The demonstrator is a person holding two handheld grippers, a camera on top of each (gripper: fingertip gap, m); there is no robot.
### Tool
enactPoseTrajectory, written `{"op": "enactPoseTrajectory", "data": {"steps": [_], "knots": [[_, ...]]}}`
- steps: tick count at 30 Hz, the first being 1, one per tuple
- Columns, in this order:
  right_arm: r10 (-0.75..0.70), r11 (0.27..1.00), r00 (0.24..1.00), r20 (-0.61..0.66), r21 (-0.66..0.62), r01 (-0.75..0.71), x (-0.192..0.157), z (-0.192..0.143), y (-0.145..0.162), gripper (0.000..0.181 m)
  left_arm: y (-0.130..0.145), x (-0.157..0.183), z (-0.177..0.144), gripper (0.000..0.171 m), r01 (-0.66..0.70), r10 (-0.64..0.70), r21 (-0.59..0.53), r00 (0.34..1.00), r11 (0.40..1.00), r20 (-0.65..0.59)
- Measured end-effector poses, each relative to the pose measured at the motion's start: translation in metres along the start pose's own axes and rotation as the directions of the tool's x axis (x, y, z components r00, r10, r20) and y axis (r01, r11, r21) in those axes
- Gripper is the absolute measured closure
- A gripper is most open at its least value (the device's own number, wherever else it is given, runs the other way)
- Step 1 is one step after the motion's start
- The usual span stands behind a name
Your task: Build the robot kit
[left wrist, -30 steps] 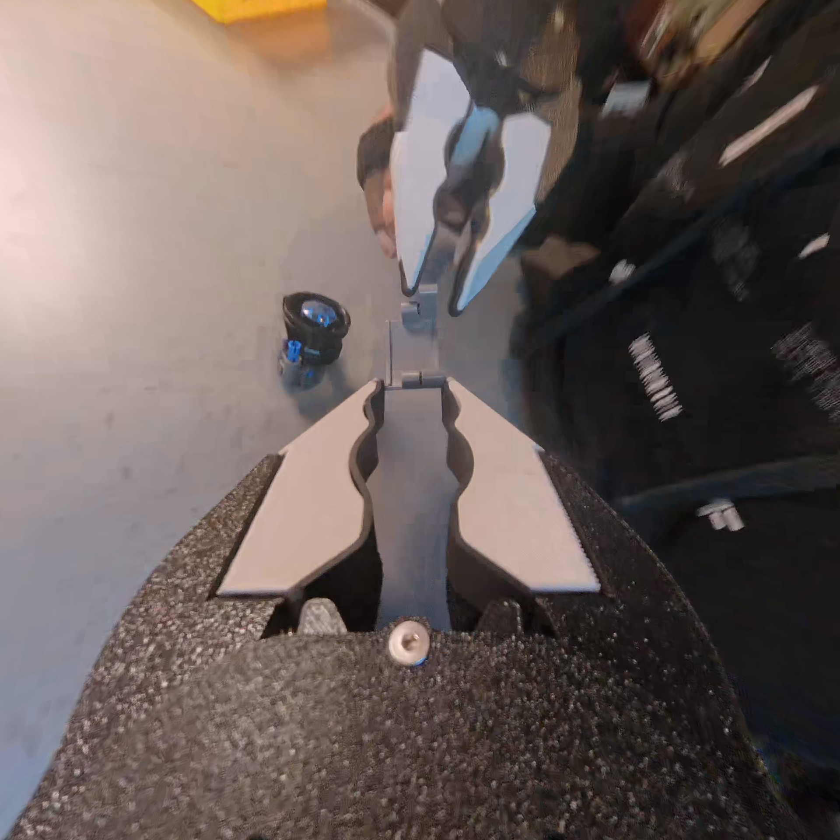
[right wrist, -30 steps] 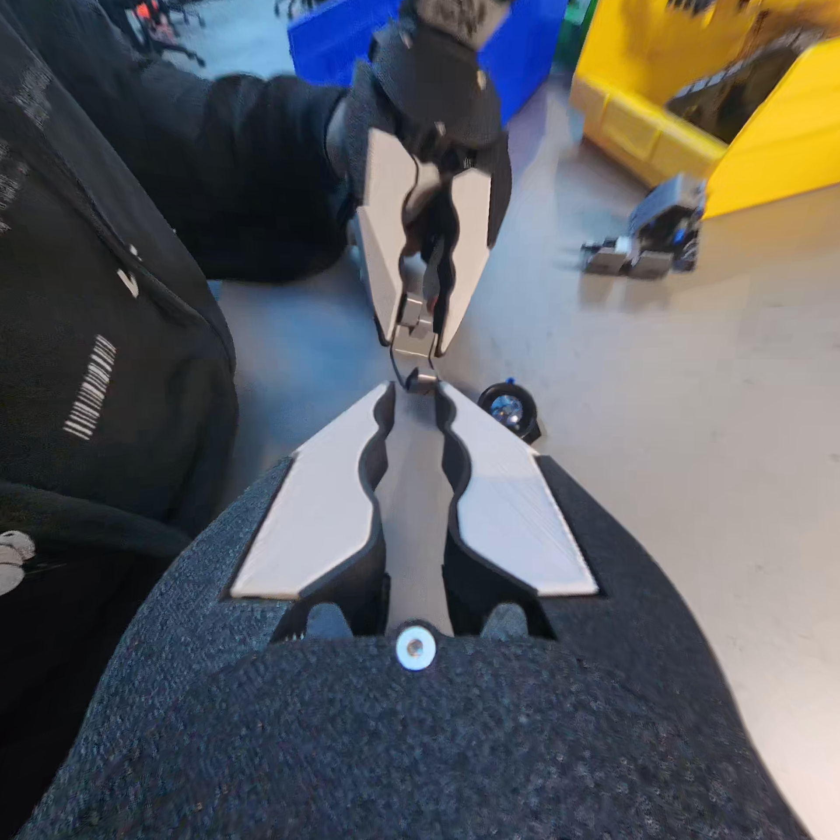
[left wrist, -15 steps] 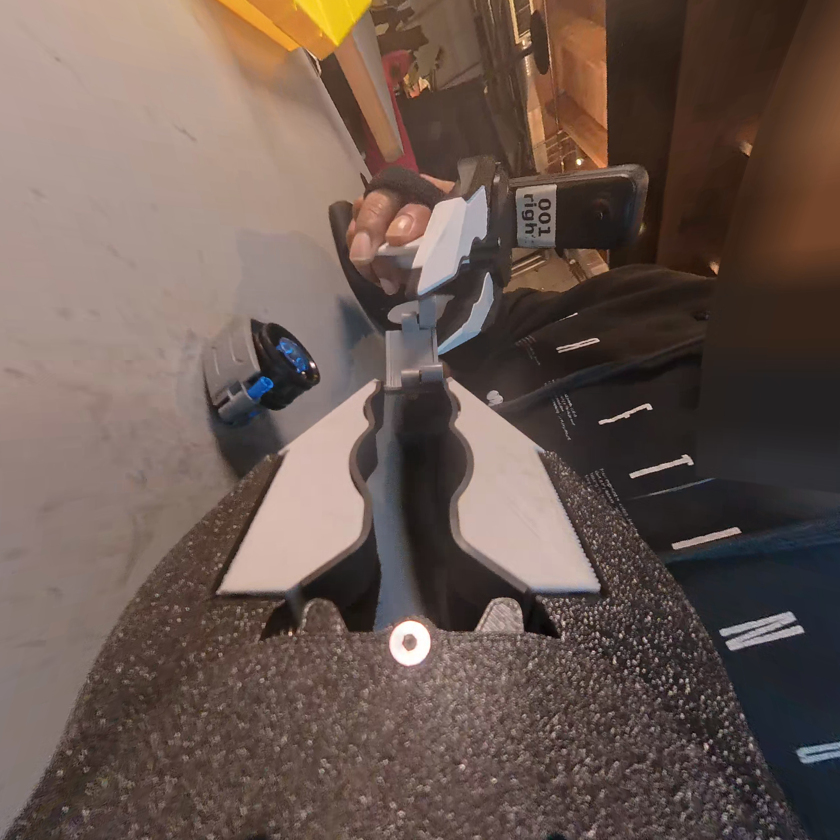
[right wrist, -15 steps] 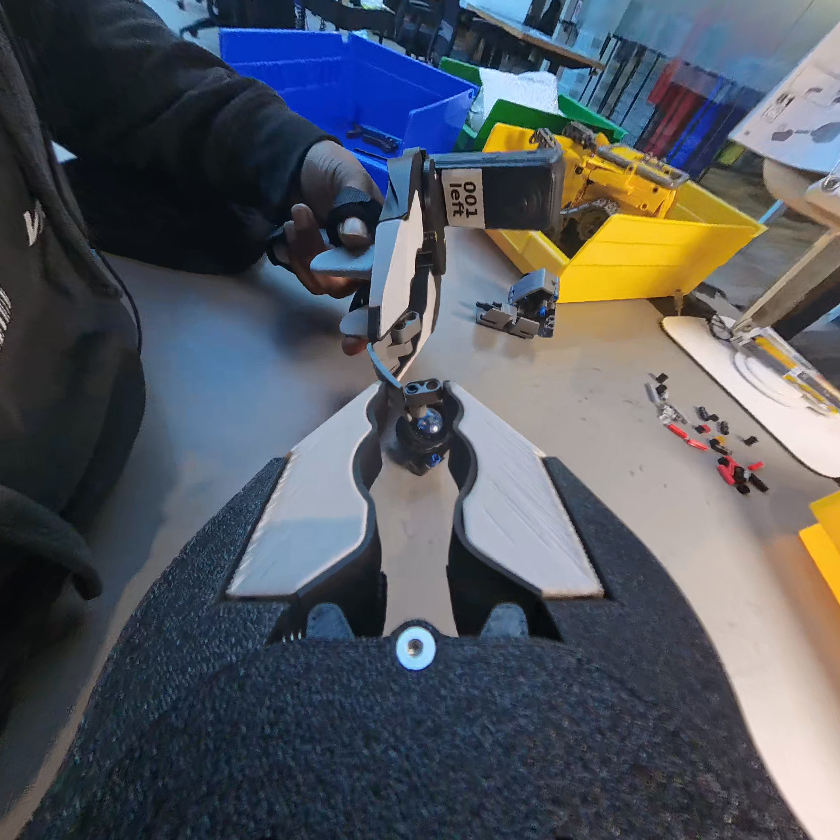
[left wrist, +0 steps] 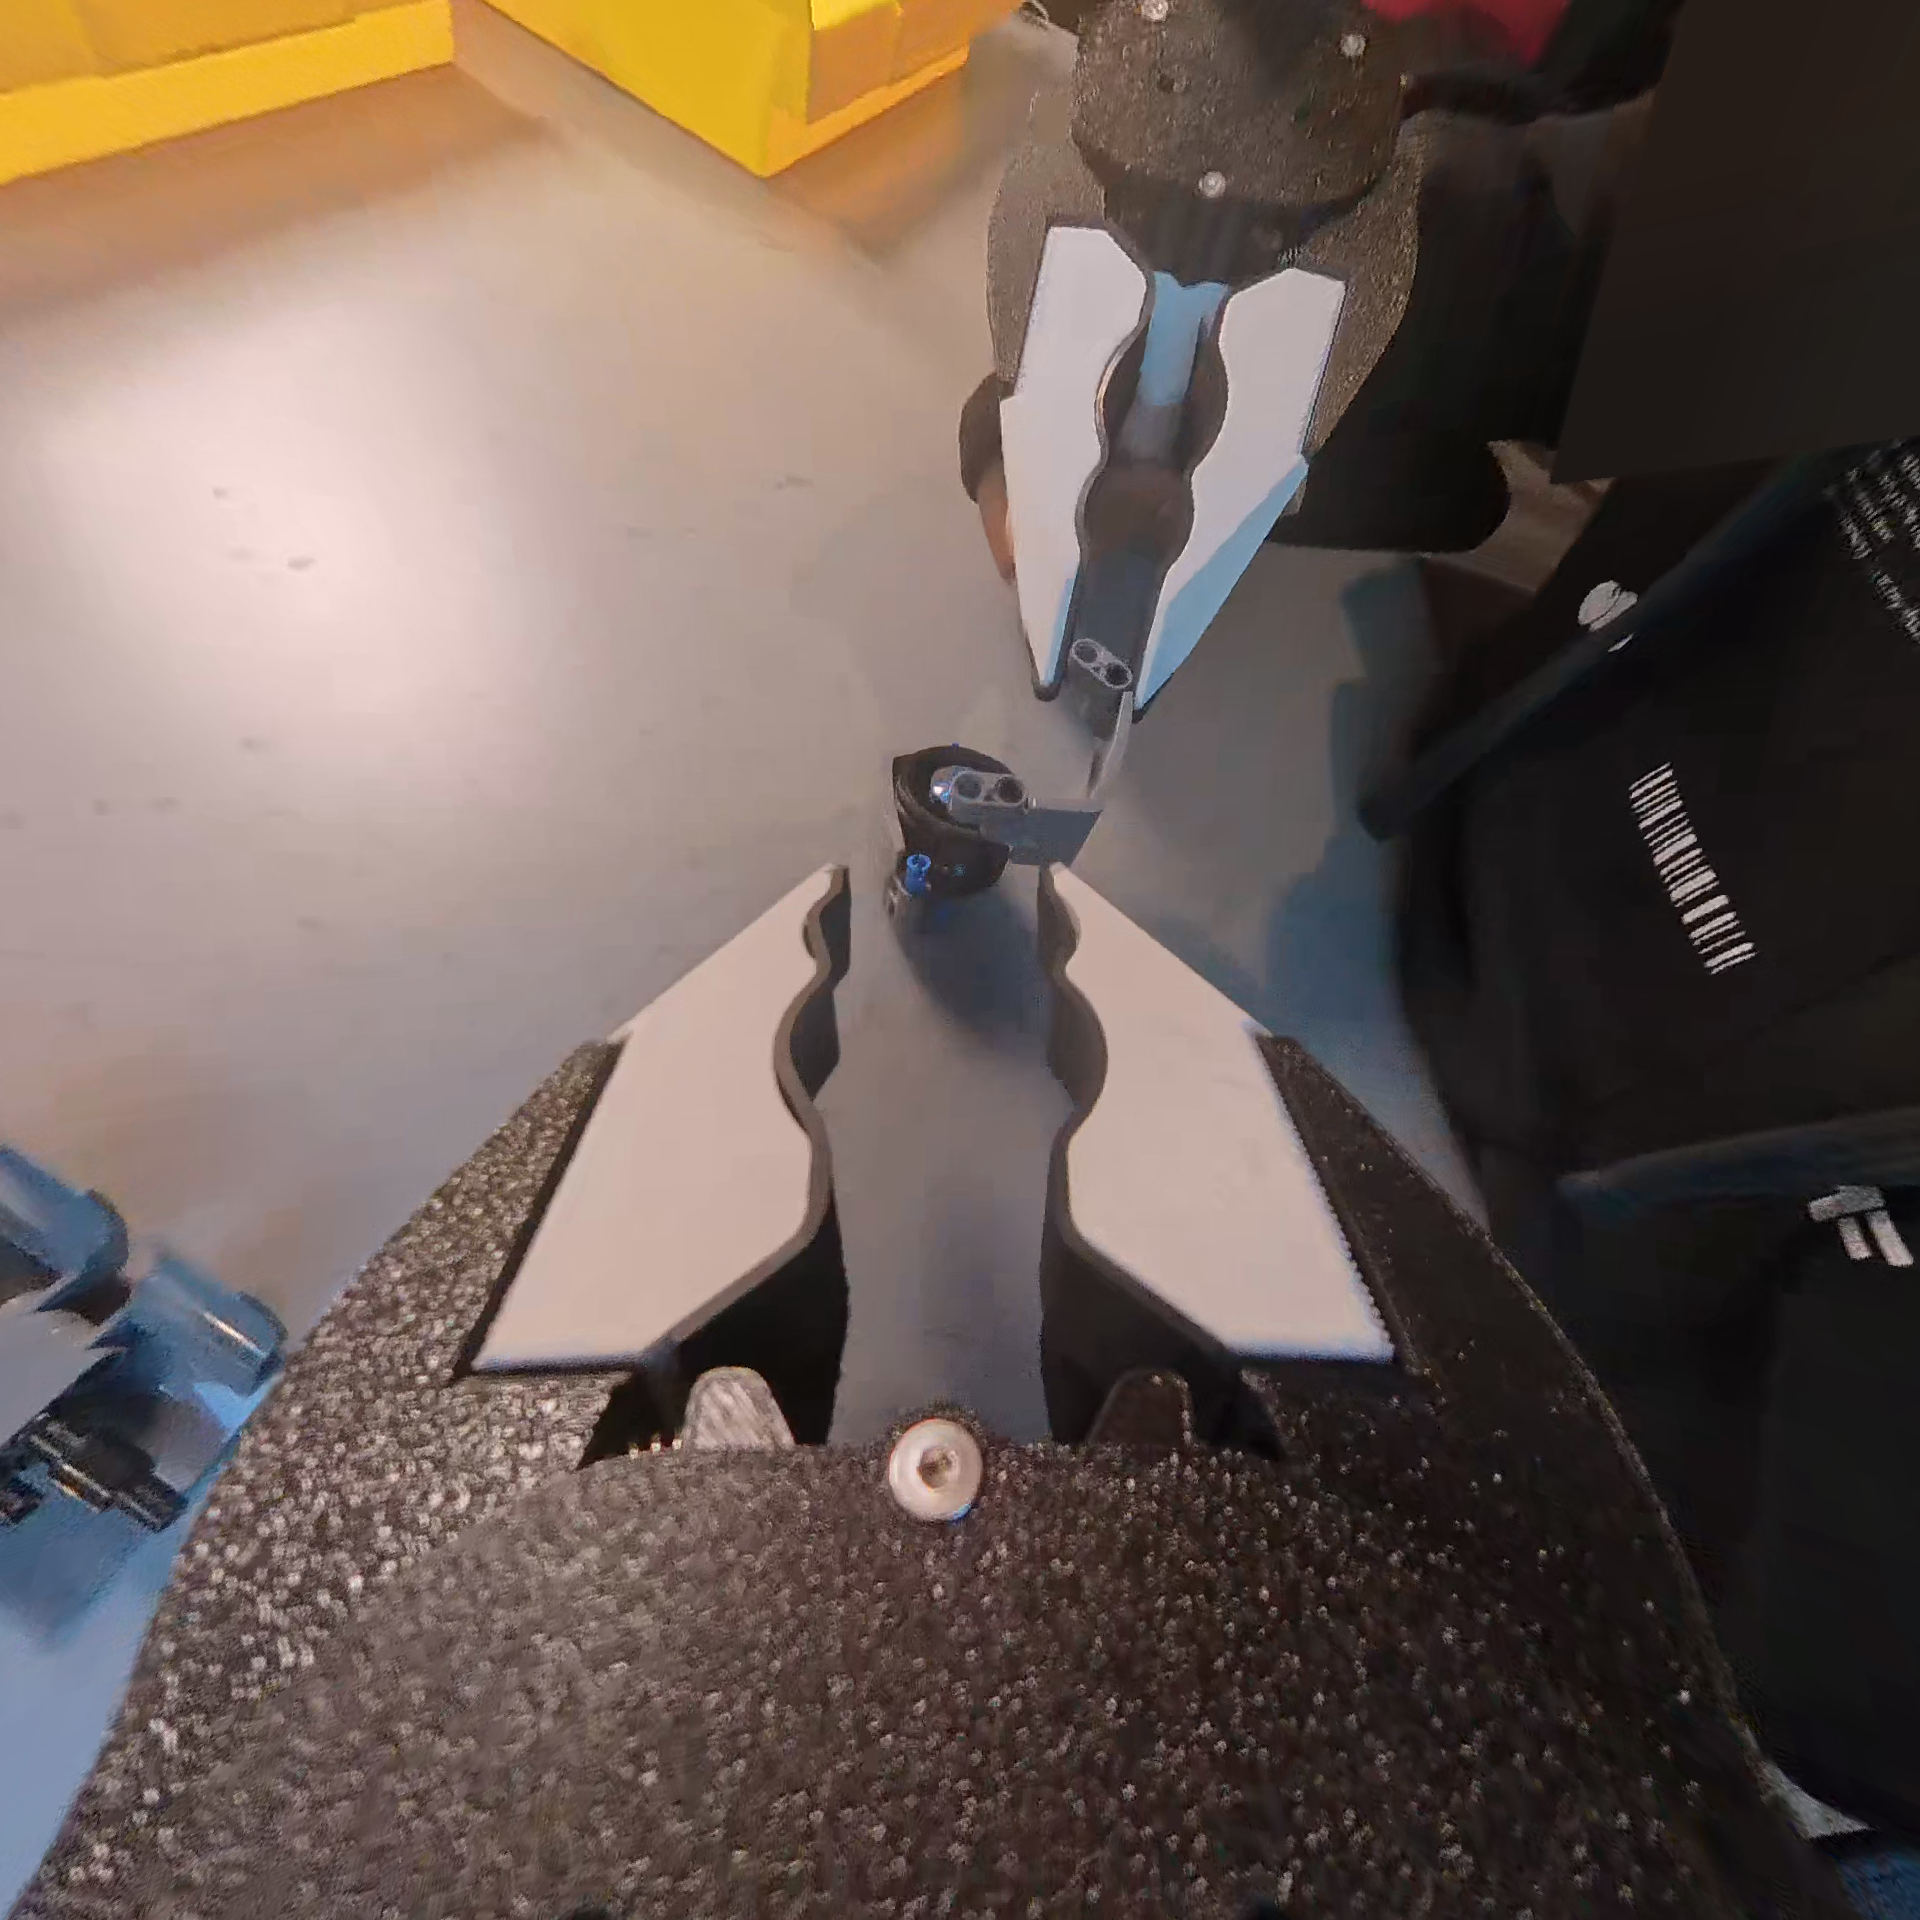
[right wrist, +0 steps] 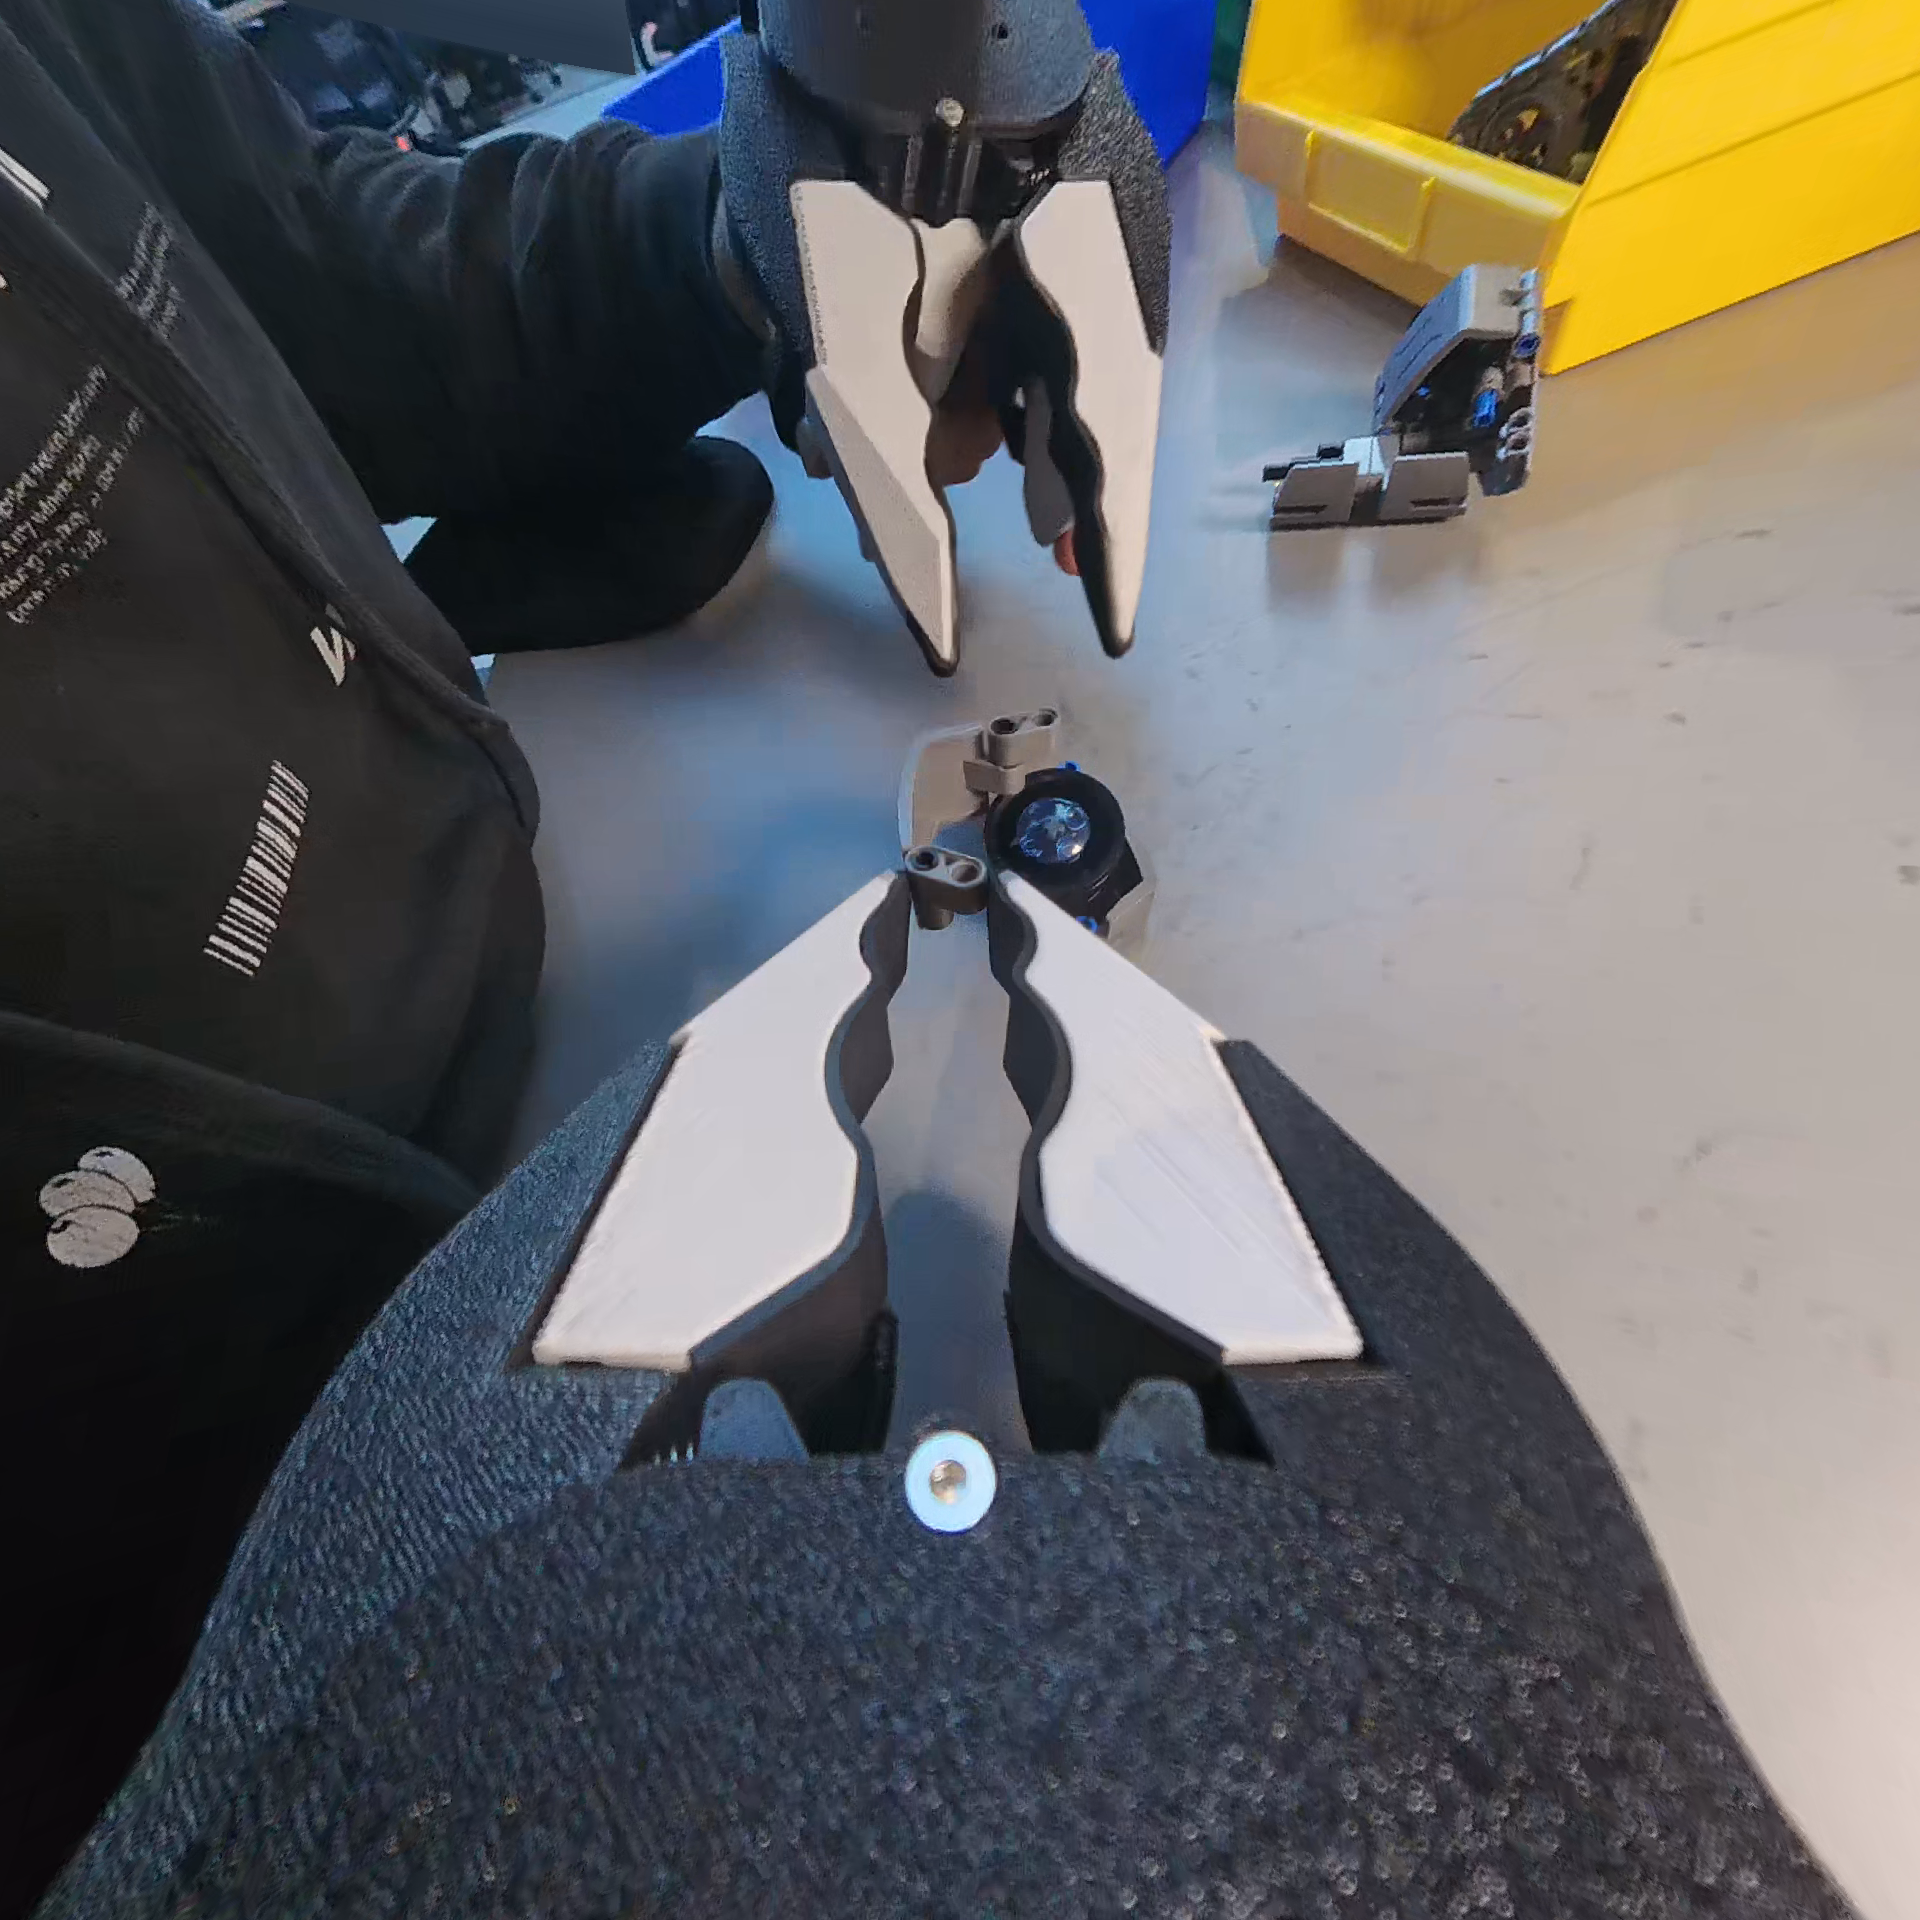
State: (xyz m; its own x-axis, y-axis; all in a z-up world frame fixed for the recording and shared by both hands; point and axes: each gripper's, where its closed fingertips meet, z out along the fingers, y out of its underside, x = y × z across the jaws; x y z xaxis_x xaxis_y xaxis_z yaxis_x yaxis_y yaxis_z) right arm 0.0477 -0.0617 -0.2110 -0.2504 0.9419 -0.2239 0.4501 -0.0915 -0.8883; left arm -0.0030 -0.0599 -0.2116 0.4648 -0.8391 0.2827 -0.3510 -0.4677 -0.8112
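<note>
My right gripper (right wrist: pixel 948 883) is shut on one end of a grey connector-and-panel piece (right wrist: pixel 928 795), holding it just above the table. The piece's free end (left wrist: pixel 987 795) hangs over a black round part with a blue lens (right wrist: pixel 1060 831) that lies on the table. My left gripper (left wrist: pixel 940 881) is open and empty, its tips on either side of the black round part (left wrist: pixel 935 842), a little short of it. The left gripper (right wrist: pixel 1029 649) faces the right one across the piece. The right gripper (left wrist: pixel 1091 696) also shows in the left wrist view, holding the piece's far end.
Yellow bins (right wrist: pixel 1558 197) and a blue bin (right wrist: pixel 675 94) stand at the table's back. A grey and black brick assembly (right wrist: pixel 1434 436) lies in front of the yellow bin; it also shows, blurred, in the left wrist view (left wrist: pixel 94 1382). A person's black sleeve (right wrist: pixel 468 312) and clothing border the near side. Some 6 cm of space lies between my two pairs of fingers.
My left gripper has let go of the grey piece, opened and drawn back. The right gripper keeps hold of it. Both grippers have tilted back down toward the table.
</note>
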Motion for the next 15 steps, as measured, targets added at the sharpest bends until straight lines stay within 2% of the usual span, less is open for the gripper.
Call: {"op": "enactPoseTrajectory", "data": {"steps": [4,7,10,15], "knots": [[0.006,1.000,0.998,0.060,-0.013,-0.005,-0.003,0.005,-0.001,0.168,0.007,0.006,0.018,0.123,-0.086,0.085,-0.049,0.996,0.995,-0.026],[-0.008,1.000,0.998,0.067,-0.017,0.009,-0.001,0.006,-0.003,0.168,0.010,0.015,0.022,0.128,-0.200,0.198,-0.083,0.980,0.976,-0.029],[-0.010,1.000,0.997,0.079,-0.009,0.010,-0.003,0.008,-0.005,0.168,0.009,0.018,0.019,0.140,-0.184,0.182,-0.072,0.983,0.980,-0.028],[-0.010,0.999,0.997,0.073,0.036,0.008,-0.003,0.006,-0.011,0.168,0.003,0.016,0.013,0.141,-0.119,0.118,-0.018,0.993,0.993,-0.014]]}}
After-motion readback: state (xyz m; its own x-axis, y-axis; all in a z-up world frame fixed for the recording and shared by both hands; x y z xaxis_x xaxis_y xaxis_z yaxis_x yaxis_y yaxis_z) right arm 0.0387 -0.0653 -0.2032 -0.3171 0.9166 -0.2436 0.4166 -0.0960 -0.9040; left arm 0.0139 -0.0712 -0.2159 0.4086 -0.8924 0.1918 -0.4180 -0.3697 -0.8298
